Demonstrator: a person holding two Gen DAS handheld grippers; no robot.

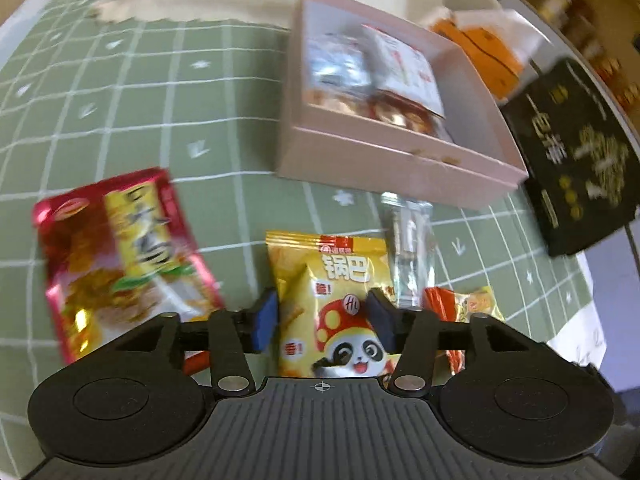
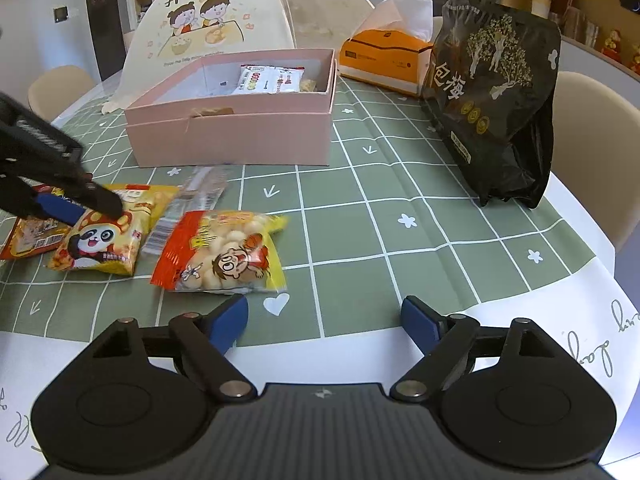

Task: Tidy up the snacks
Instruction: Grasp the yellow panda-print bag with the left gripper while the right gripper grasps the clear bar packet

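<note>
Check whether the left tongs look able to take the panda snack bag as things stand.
Probably yes. The left tongs are open, with a blue pad either side of the panda bag, which lies flat on the table. Nothing covers it; only the clear packet lies close beside it.

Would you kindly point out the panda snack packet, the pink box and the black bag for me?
panda snack packet [image 1: 344, 312]: left wrist view, on the printed front between the fingers.
pink box [image 2: 236, 132]: right wrist view, on its front wall.
black bag [image 2: 496, 80]: right wrist view, on its printed face.
</note>
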